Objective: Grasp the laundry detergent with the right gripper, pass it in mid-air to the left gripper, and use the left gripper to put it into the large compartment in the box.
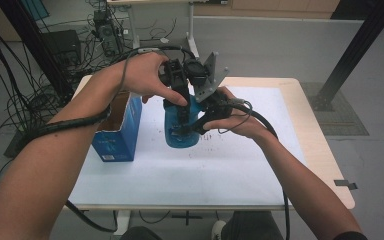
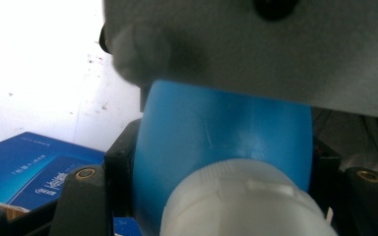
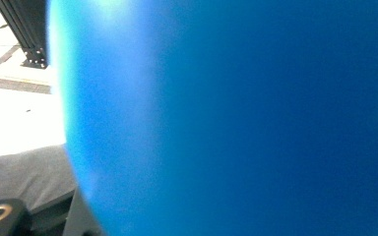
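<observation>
A blue bottle (image 1: 182,136) hangs just above the white sheet, held between both grippers. My left gripper (image 1: 182,111) comes down from above and is shut on the bottle's upper part. In the left gripper view the bottle's blue shoulder (image 2: 216,128) sits between the black jaws, with its white cap (image 2: 246,201) nearest the camera. My right gripper (image 1: 196,125) reaches in from the right and is shut on the bottle's body. The blue wall of the bottle (image 3: 251,123) stands right against the right gripper's camera. That gripper's grey plate (image 1: 211,75) sticks up behind.
An open blue carton (image 1: 117,135) (image 2: 34,167) stands on the table's left side, close to the bottle. A white sheet (image 1: 205,175) covers most of the wooden table (image 1: 312,130). Black frame posts (image 1: 355,50) and cables stand on the floor beyond.
</observation>
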Demonstrator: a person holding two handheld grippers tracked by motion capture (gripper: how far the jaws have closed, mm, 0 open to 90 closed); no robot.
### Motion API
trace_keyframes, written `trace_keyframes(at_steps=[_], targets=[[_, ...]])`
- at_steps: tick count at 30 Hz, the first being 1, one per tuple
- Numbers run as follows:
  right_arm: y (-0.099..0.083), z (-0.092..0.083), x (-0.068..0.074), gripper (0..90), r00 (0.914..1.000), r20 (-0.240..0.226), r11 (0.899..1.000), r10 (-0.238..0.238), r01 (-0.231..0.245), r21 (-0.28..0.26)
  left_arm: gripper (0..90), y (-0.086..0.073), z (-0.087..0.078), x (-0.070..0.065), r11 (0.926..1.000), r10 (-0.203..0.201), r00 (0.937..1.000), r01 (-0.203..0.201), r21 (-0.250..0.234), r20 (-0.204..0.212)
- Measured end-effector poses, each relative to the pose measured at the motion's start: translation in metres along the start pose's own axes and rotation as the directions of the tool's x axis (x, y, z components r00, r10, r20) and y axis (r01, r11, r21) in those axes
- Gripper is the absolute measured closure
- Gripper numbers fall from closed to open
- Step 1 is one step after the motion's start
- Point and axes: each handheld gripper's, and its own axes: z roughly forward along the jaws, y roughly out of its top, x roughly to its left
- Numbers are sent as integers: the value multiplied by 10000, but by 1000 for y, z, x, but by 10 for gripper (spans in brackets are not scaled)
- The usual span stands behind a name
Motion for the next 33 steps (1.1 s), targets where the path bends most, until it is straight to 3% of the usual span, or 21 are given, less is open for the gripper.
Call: trace_keyframes(at_steps=[7,33], targets=[[-2,0,-1,435,10000,78,10000,-14,14,-2,363,1,2,0,10000,64,9999,-64,-12,-160],[-8,2,-2,430,9998,-171,10000,30,-31,-51,367,6,7,1,9998,16,10000,-17,217,18]])
